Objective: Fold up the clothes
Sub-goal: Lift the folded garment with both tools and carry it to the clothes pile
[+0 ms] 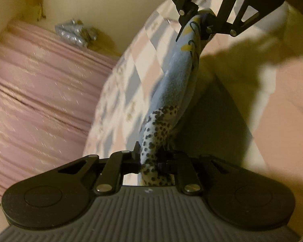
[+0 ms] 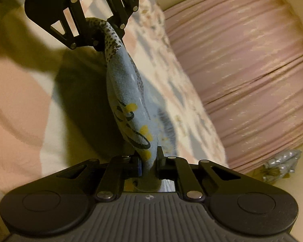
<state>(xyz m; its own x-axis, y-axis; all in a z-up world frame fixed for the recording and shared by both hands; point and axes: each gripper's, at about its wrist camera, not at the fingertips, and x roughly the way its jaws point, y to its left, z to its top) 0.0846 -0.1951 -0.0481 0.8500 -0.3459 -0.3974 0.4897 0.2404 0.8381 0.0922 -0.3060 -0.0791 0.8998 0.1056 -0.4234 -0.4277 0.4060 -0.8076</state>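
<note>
Overhead, left tongs [image 1: 149,161] and right tongs [image 2: 148,161] clamp opposite ends of the blue garment [image 1: 171,84].

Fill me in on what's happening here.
A person is holding a blue printed garment stretched in the air between two handheld grippers. The left gripper is clamped on the spotted end, the right gripper on the end with yellow marks. The cloth is bunched into a rope between them, not spread flat. Below is a bed with a patchwork cover; a pink striped cloth lies beside it. No fold has been made yet.
</note>
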